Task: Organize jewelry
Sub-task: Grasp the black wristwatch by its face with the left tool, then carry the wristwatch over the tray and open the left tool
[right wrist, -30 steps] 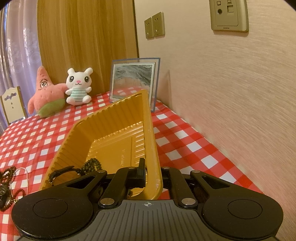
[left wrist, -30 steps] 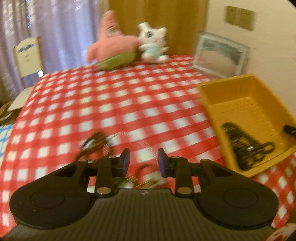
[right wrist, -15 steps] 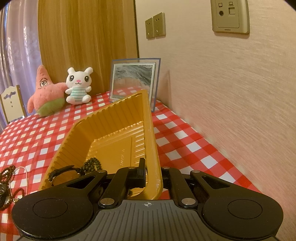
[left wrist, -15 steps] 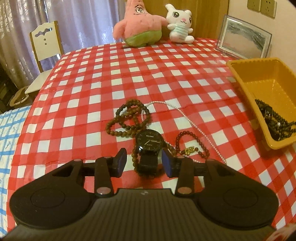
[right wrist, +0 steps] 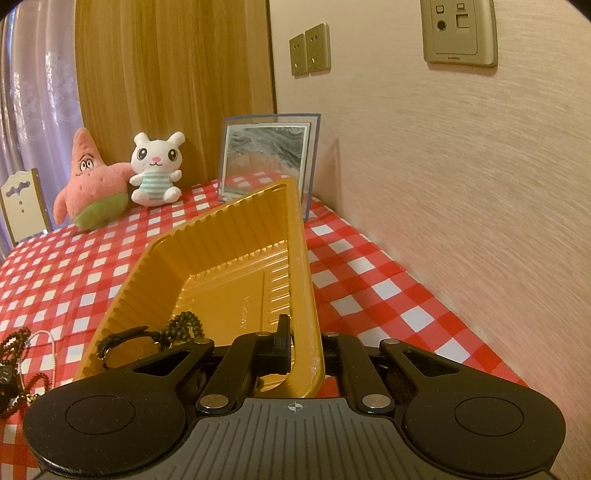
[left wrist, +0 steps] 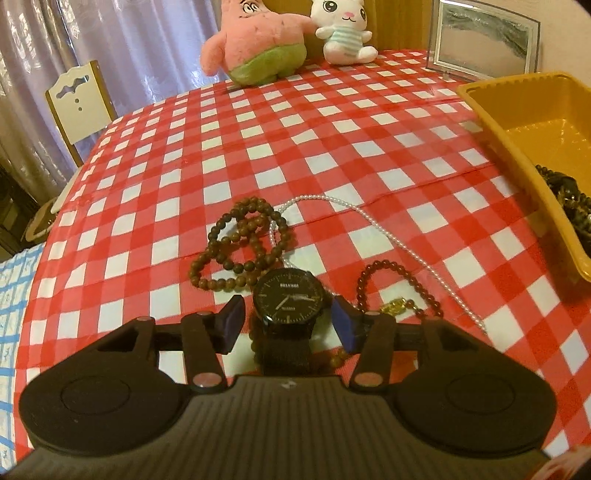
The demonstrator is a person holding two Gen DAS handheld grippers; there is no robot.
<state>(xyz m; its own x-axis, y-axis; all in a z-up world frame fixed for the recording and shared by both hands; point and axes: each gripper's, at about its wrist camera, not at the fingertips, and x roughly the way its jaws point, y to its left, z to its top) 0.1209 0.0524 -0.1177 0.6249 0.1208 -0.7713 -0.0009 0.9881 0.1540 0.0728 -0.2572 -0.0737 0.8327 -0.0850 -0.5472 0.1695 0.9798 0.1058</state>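
A black wristwatch (left wrist: pixel 289 300) lies on the checked tablecloth between the fingers of my left gripper (left wrist: pixel 288 320), whose jaws are opening; the pads stand clear of the watch on both sides. Around it lie a brown bead necklace (left wrist: pixel 240 243), a thin pearl strand (left wrist: pixel 373 225) and a dark red bead bracelet (left wrist: pixel 399 291). My right gripper (right wrist: pixel 301 349) is shut on the near right wall of the yellow tray (right wrist: pixel 207 258), which is tilted up on that side. A dark bead string (right wrist: pixel 184 326) and a black strap (right wrist: pixel 122 338) lie inside the tray.
A pink star plush (left wrist: pixel 258 40) and a white bunny plush (left wrist: pixel 343 31) sit at the table's far edge beside a framed picture (left wrist: pixel 484 40). A white chair (left wrist: pixel 79 103) stands off the left side. The wall (right wrist: pixel 461 184) runs close along the right.
My left gripper has swung from the tray side over to the jewelry, dropped lower onto the watch, and its fingers have spread wider. The right gripper and the tray have stayed still.
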